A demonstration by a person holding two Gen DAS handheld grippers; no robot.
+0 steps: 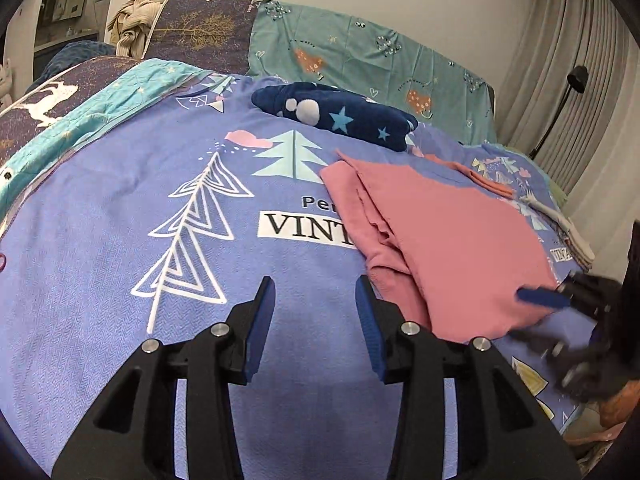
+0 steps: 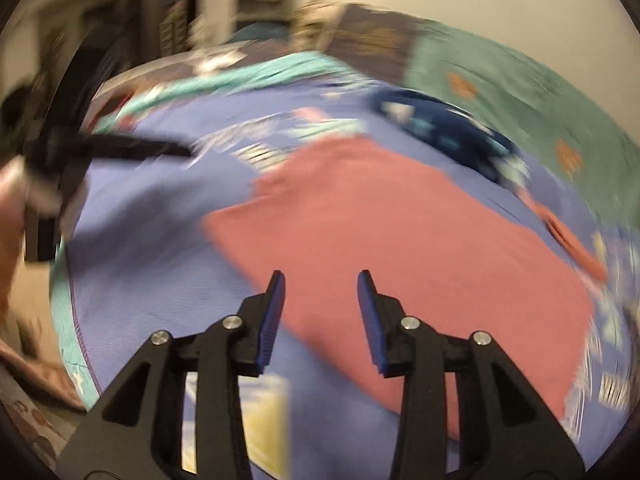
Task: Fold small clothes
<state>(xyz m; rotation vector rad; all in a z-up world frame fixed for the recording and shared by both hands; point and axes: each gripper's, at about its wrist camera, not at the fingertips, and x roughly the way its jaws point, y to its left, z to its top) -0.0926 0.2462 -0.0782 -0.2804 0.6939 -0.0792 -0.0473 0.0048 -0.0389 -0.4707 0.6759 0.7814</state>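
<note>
A pink garment (image 1: 448, 240) lies partly folded on the purple blanket (image 1: 120, 208), right of centre in the left wrist view. My left gripper (image 1: 316, 284) is open and empty, hovering over the blanket just left of the garment's near edge. My right gripper shows blurred at that view's right edge (image 1: 568, 308), at the garment's near right corner. In the blurred right wrist view my right gripper (image 2: 322, 276) is open and empty above the pink garment (image 2: 400, 232). My left gripper (image 2: 120, 148) shows there as a dark blur at left.
A navy star-patterned garment (image 1: 340, 116) lies behind the pink one. A teal patterned sheet (image 1: 360, 48) covers the headboard behind. Folded pale clothes (image 1: 568, 232) sit at the blanket's right edge. A black lamp (image 1: 576, 80) and curtains stand at right.
</note>
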